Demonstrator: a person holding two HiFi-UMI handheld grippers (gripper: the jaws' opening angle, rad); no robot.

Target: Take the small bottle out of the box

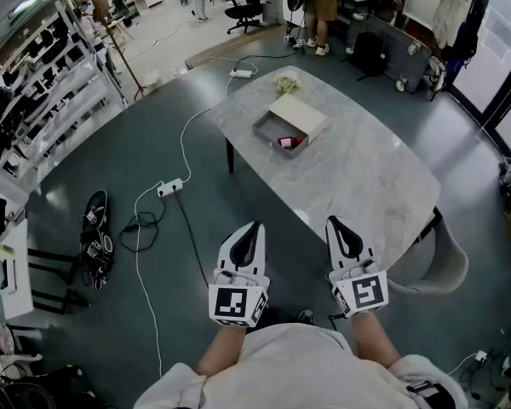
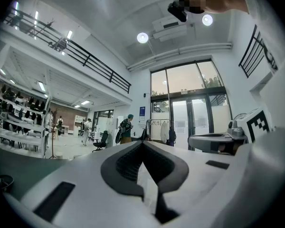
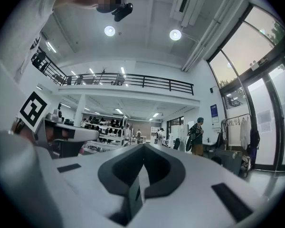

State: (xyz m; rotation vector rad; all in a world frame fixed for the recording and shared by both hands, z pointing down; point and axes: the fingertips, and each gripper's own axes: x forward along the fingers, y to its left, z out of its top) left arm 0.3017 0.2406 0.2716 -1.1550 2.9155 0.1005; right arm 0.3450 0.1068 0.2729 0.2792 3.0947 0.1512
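Nearest, the person holds both tools level in front of the body, side by side above the grey floor and short of the surface. The left tool has its jaws pressed together with nothing between them, and its own view shows the same. The right tool is likewise closed and empty. On the floor to the left lies a white power strip with a trailing cable.

Farther on stands the pale marble surface. Toward its far left end sits the open grey box, with a cream lid resting on its far side. The small bottle, red, lies inside the box at its near right corner. Beyond the box is a crumpled pale thing.
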